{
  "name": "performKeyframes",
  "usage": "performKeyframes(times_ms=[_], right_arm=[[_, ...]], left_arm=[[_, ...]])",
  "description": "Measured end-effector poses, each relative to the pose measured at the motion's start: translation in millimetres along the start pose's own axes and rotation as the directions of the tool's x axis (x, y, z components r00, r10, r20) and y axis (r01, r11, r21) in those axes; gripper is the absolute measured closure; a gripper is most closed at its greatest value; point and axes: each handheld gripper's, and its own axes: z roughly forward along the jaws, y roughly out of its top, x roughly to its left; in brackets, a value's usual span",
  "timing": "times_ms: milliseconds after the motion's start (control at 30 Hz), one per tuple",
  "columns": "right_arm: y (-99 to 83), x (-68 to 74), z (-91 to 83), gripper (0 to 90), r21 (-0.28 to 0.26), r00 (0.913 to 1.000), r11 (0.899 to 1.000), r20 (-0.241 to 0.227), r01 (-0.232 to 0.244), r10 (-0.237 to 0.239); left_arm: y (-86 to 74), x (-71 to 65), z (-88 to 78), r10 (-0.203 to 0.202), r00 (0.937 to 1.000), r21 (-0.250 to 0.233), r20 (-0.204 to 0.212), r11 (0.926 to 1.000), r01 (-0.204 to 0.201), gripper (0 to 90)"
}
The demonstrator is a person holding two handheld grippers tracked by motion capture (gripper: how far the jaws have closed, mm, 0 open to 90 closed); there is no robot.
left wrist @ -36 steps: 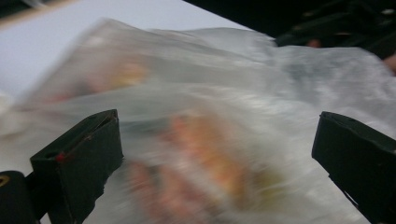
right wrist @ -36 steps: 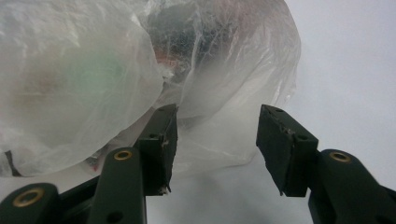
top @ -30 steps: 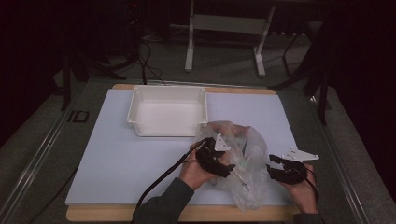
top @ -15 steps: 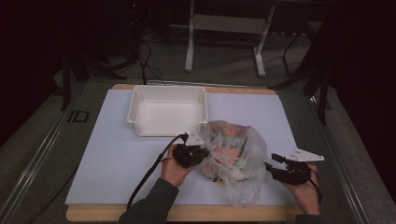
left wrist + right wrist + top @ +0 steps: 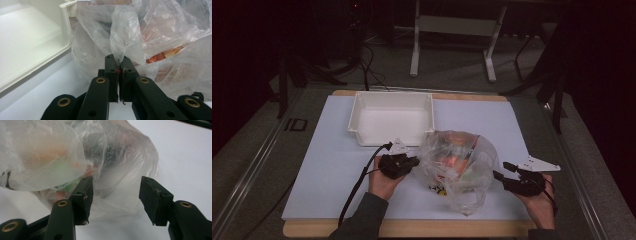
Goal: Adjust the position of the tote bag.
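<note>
A clear plastic bag [image 5: 457,167] with orange, red and green things inside lies on the white mat [image 5: 337,165]. My left gripper [image 5: 414,161] is at the bag's left side, shut on a fold of its film. In the left gripper view the jaws [image 5: 117,58] pinch that fold, with the bag [image 5: 155,32] bulging just beyond. My right gripper [image 5: 501,170] stands open at the bag's right side. The right gripper view has the bag [image 5: 50,152] just ahead of the spread jaws [image 5: 116,187], with the left jaw's tip against the film.
An empty white bin [image 5: 357,115] stands behind the bag toward the left, its corner [image 5: 66,25] close to my left gripper. The mat lies on a wooden board [image 5: 412,229] whose edge runs along the front. A black cable [image 5: 357,185] trails from the left gripper.
My left gripper has moved left from over the bag's middle to its left side and has closed on the film, which it has drawn along. The right gripper has hardly moved.
</note>
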Motion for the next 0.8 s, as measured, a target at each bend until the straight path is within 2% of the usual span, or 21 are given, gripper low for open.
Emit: performKeyframes(times_ms=[300, 567, 733, 800], right_arm=[[20.0, 2.0, -6.6, 45.8, -0.065, 0.9998, 0.998, -0.019, -0.006, 0.005], [35.2, 11.9, -8.1, 43.1, -0.128, 0.9964, 0.992, -0.085, -0.021, 0.010], [44.3, 20.1, -9.9, 38.7, -0.145, 0.9936, 0.989, -0.112, -0.002, -0.014], [45.7, 23.8, -7.4, 36.6, -0.125, 0.9918, 0.992, -0.126, 0.009, -0.025]], left_arm=[[1.8, -6.2, 2.4, 0.015, 0.9997, -0.015, 0.017, 0.9998, -0.015, 85.0], [2.7, -10.4, 5.4, 0.029, 0.9993, -0.014, 0.025, 0.9995, -0.029, 84.2], [2.4, -11.7, 7.3, 0.033, 0.9991, -0.009, 0.025, 0.9994, -0.033, 84.0], [2.6, -11.7, 7.7, 0.031, 0.9992, -0.012, 0.024, 0.9995, -0.030, 84.0]])
